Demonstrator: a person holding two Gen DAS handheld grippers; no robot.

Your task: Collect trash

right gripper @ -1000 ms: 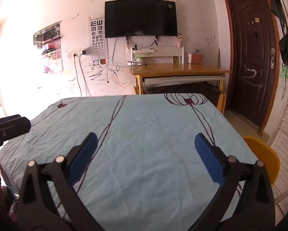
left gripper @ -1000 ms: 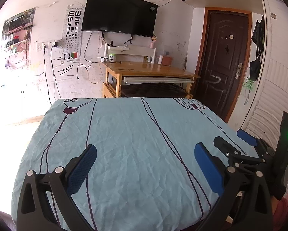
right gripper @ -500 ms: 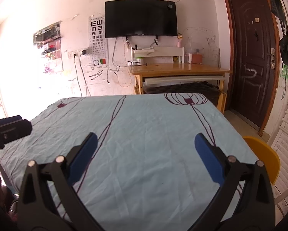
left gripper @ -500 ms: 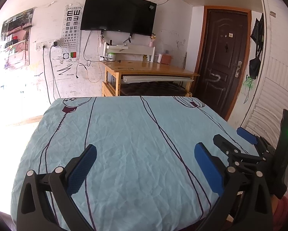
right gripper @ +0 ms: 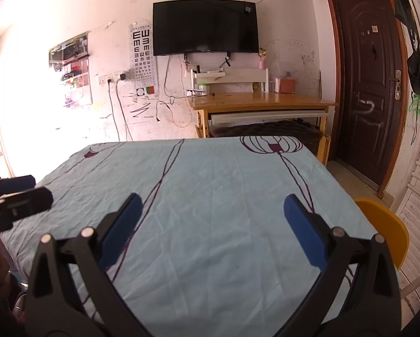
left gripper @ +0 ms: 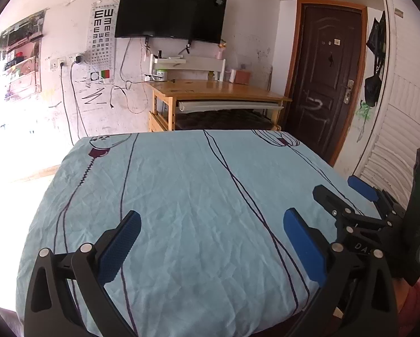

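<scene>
Blue-padded left gripper (left gripper: pixel 211 241) and right gripper (right gripper: pixel 211 226) hover over the tablecloth (left gripper: pixel 187 196), fingers spread wide, empty

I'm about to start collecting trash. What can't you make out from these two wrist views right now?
- Trash: none shows on the blue cloth in either view; floor hidden by it.
- Near edge of the cloth: hidden behind the open left tongs and open right tongs.
- Window side: washed out by glare.
- Items on the wooden desk: too small to identify.

Table (left gripper: pixel 181 196) w/ wrinkled light-blue cloth (right gripper: pixel 224 196), dark line print
</scene>
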